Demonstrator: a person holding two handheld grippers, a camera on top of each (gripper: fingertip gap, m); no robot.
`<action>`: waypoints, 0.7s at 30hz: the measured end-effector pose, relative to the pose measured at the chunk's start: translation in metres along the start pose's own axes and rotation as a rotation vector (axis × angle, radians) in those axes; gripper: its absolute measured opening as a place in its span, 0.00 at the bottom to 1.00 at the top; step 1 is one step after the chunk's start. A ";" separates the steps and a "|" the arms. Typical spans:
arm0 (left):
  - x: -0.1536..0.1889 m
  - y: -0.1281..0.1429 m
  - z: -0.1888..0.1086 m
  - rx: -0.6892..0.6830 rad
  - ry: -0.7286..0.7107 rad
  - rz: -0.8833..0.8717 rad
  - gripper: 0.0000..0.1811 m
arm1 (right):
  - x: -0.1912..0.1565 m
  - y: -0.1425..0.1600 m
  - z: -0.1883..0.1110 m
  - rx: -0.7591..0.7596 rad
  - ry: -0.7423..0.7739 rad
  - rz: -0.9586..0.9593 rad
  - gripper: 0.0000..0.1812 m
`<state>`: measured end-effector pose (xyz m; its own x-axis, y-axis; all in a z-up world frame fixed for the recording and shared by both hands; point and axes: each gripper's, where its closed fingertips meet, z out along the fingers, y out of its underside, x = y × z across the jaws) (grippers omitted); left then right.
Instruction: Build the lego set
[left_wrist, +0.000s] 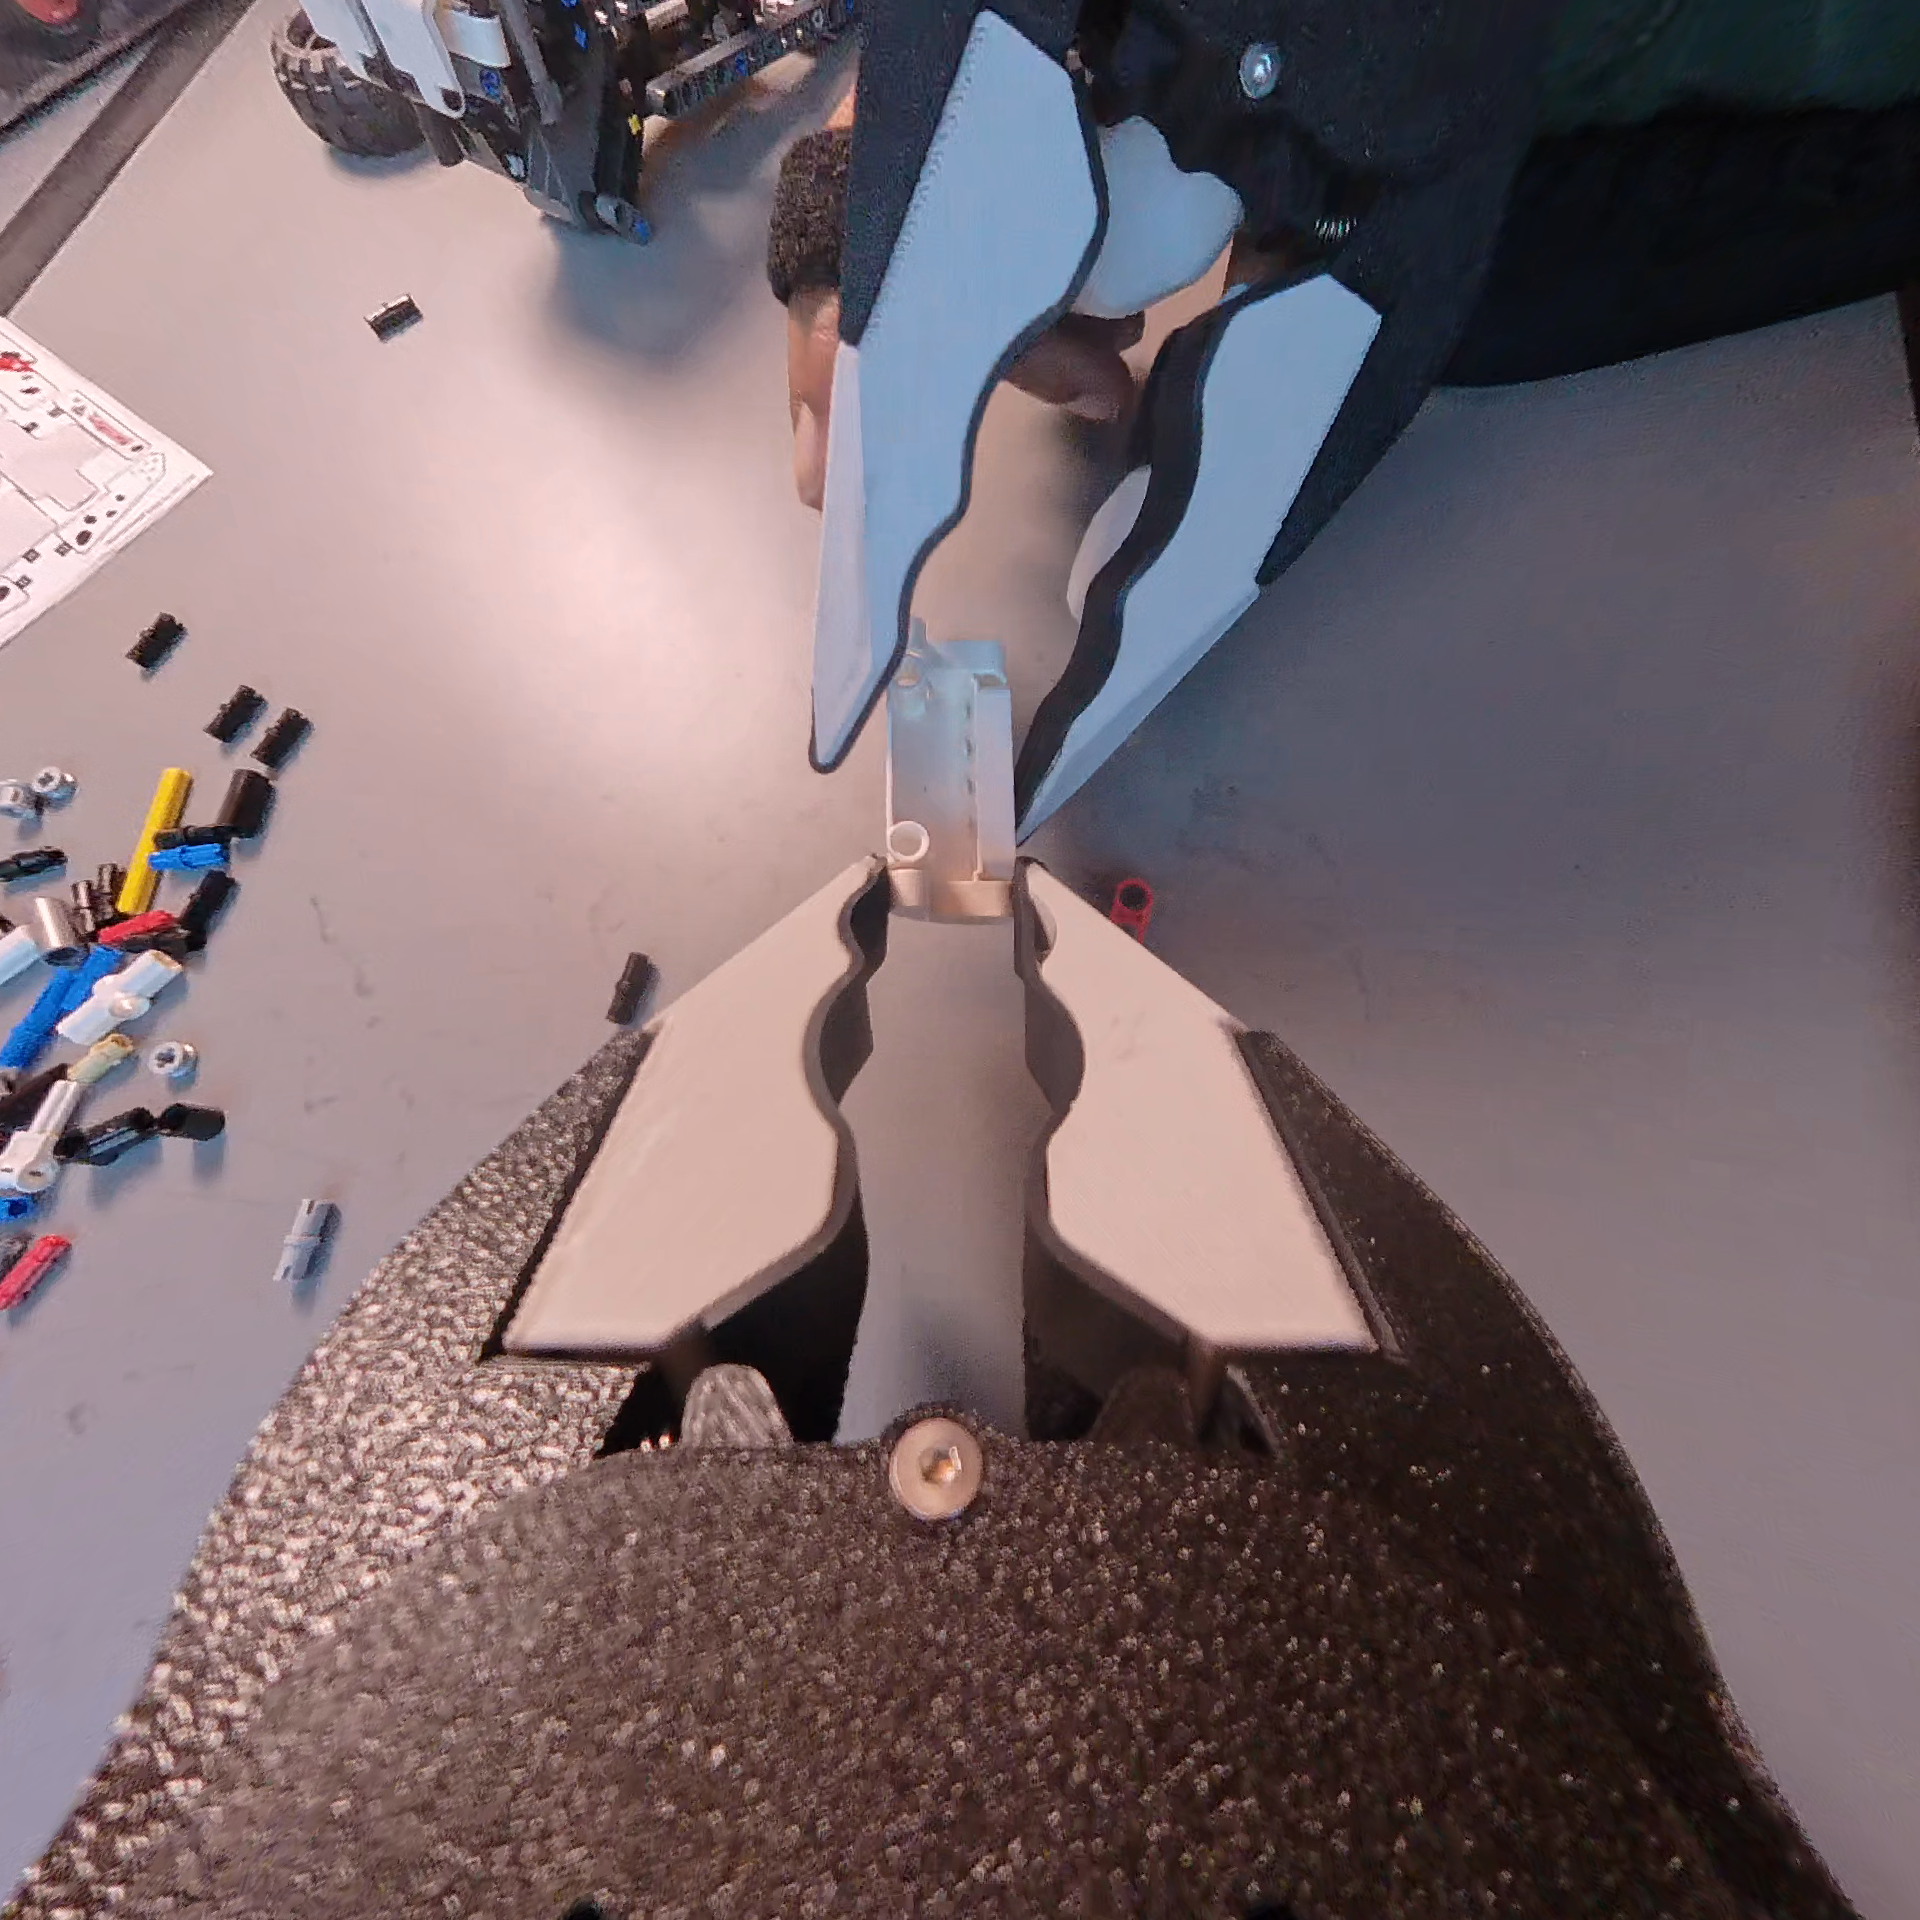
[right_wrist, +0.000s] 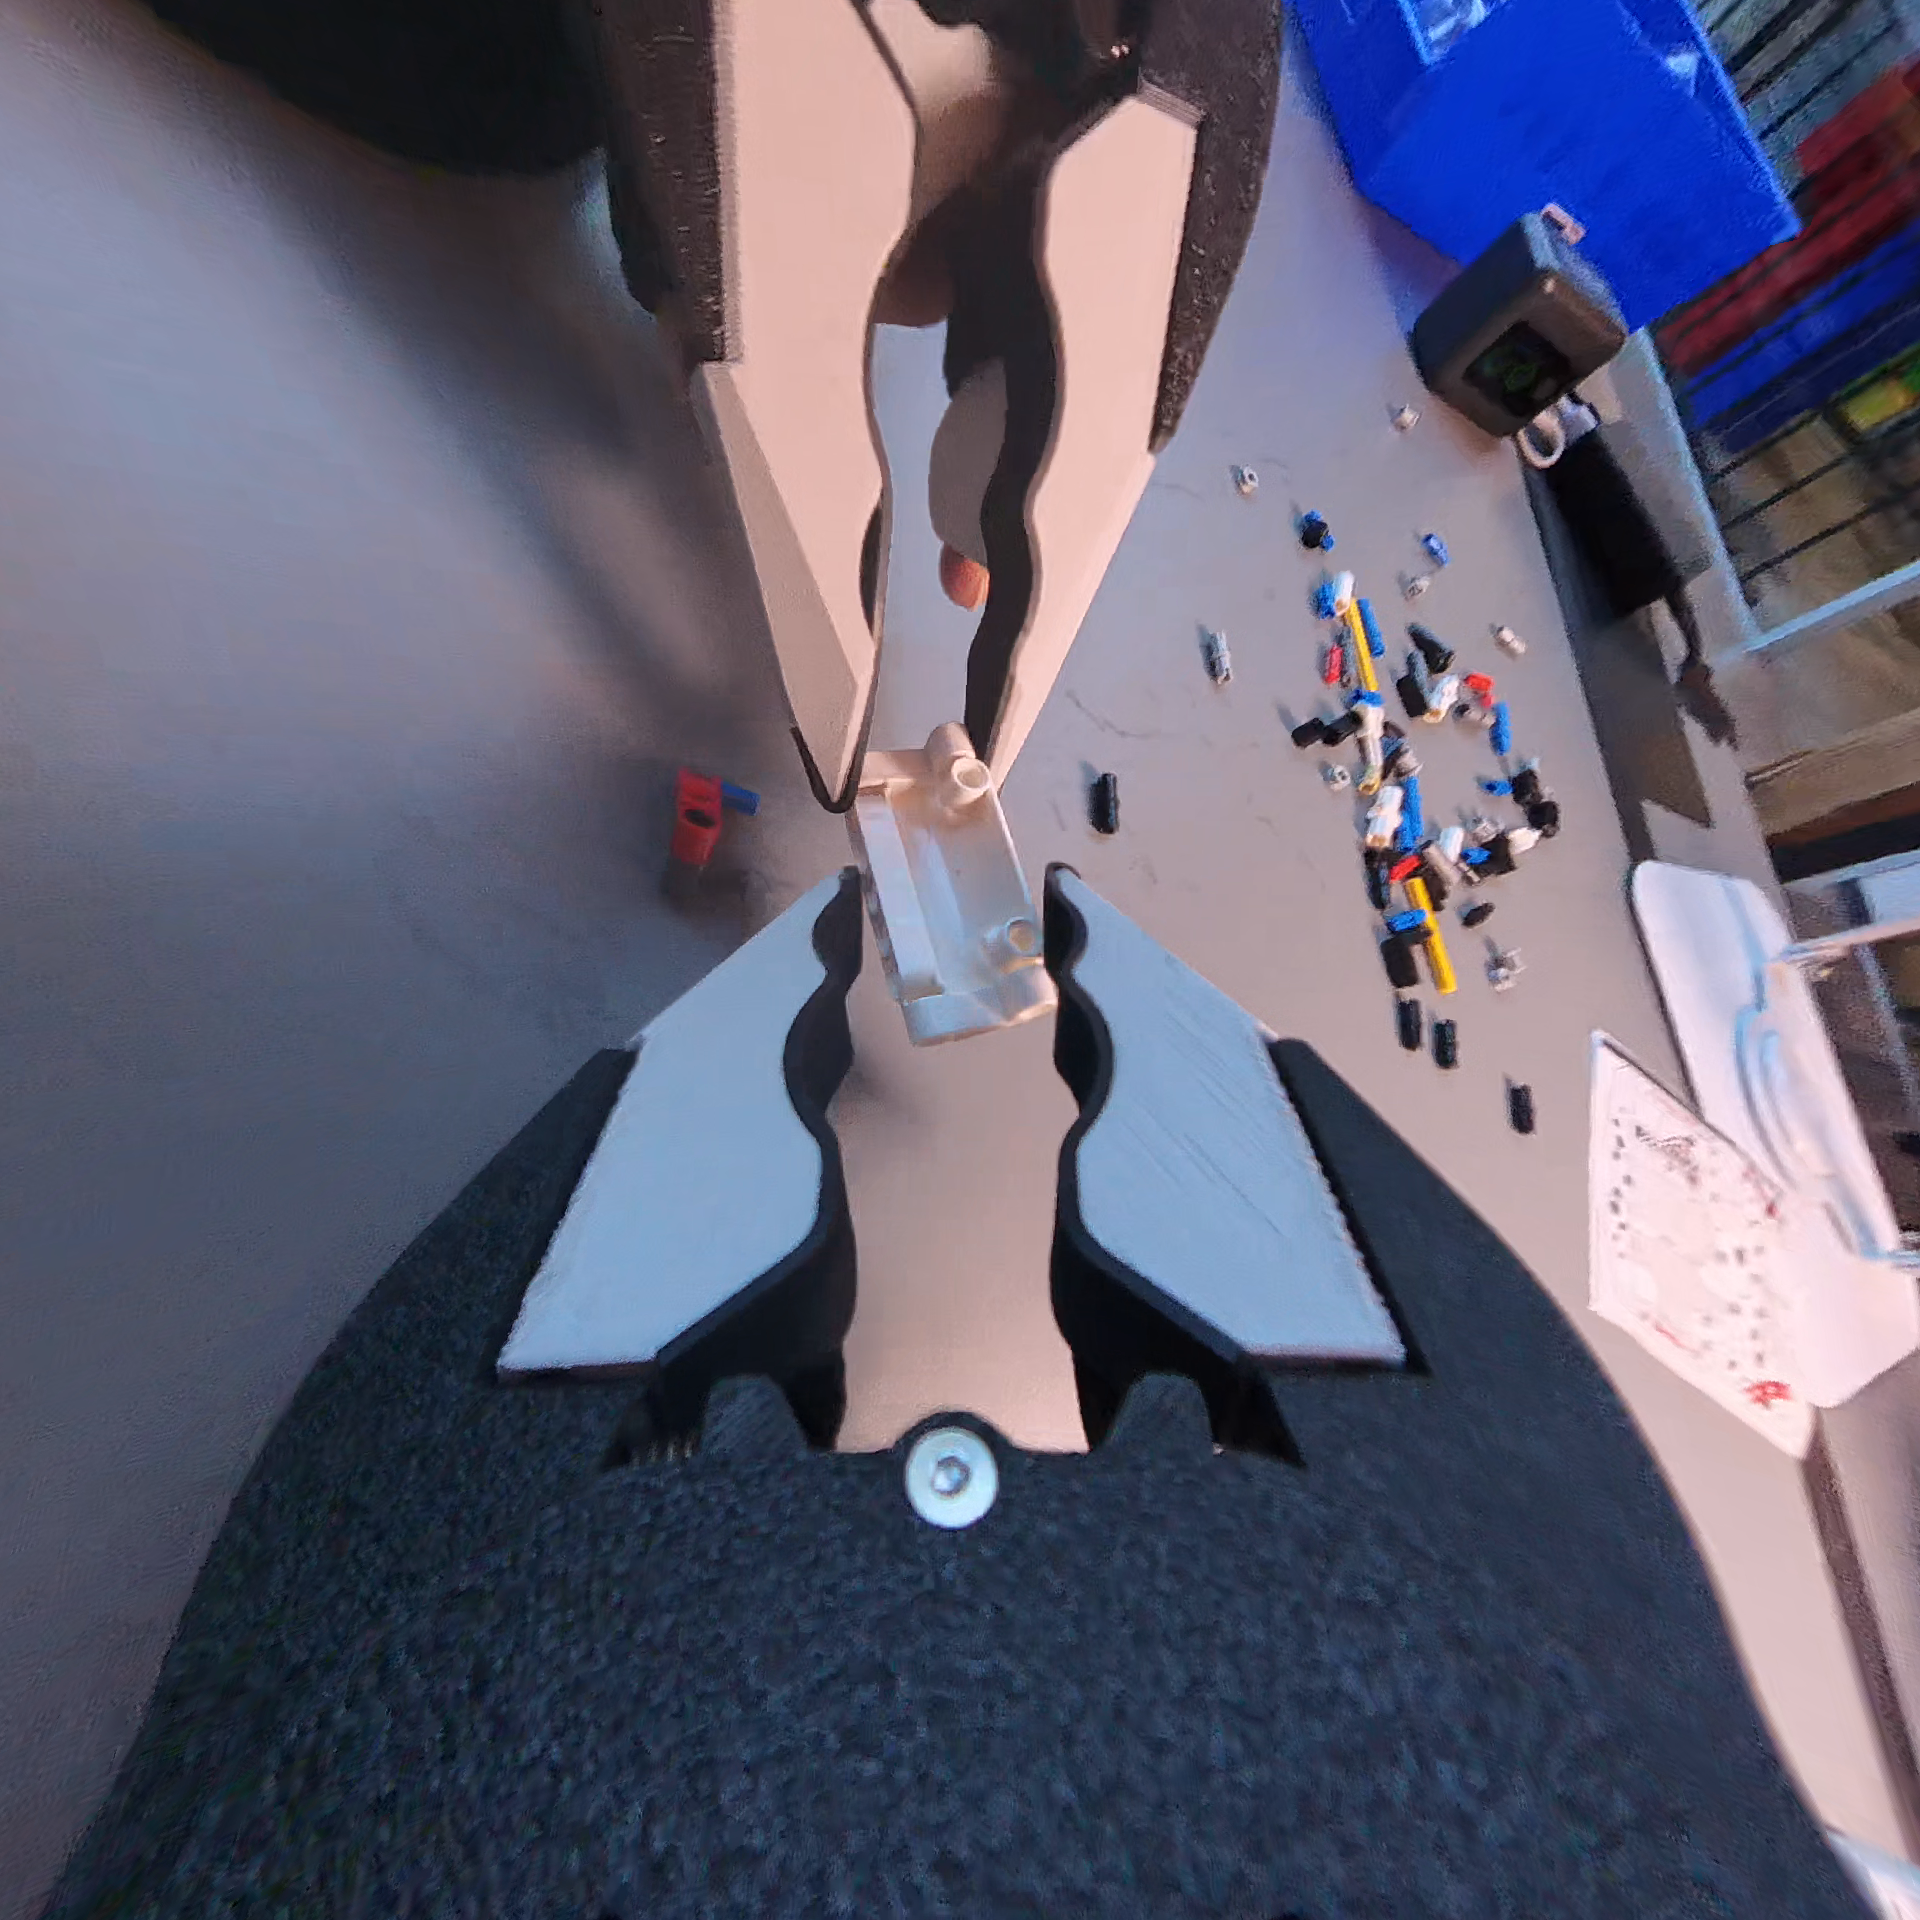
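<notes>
A white Lego panel piece (left_wrist: 951, 779) hangs above the grey table (left_wrist: 1507, 831), between my two grippers, which face each other. My left gripper (left_wrist: 951, 873) is shut on one end of it. My right gripper (left_wrist: 925, 795) comes in from the far side, with its jaws pressed against the panel's sides. In the right wrist view the panel (right_wrist: 951, 914) lies tilted between my right gripper's tips (right_wrist: 953, 881), and my left gripper (right_wrist: 914, 779) pinches its far end. A partly built vehicle with a black tyre (left_wrist: 488, 94) stands at the back.
A pile of small pins and axles (left_wrist: 104, 956) (right_wrist: 1423, 790) lies to one side, next to an instruction sheet (left_wrist: 62, 488) (right_wrist: 1704, 1236). A red connector (right_wrist: 698, 821) (left_wrist: 1130, 902) lies near the grippers. A blue bin (right_wrist: 1538, 135) and a black device (right_wrist: 1517, 332) stand at the table's edge.
</notes>
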<state>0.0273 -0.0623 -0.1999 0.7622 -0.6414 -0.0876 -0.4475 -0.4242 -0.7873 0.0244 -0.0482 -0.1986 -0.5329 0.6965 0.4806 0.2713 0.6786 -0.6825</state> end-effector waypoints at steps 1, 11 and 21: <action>0.001 -0.001 -0.001 0.016 0.011 -0.012 0.13 | -0.001 -0.001 0.000 0.001 -0.001 -0.026 0.19; -0.002 -0.047 -0.052 0.360 0.133 -0.184 0.18 | 0.034 -0.059 -0.094 0.729 -0.386 0.657 0.18; 0.007 -0.032 -0.032 0.262 0.146 -0.177 0.16 | 0.042 -0.073 -0.118 0.894 -0.509 0.785 0.17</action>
<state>0.0321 -0.0736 -0.1555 0.7339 -0.6651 0.1377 -0.1644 -0.3707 -0.9141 0.0766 -0.0415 -0.0640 -0.7729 0.5348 -0.3414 0.1270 -0.3968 -0.9091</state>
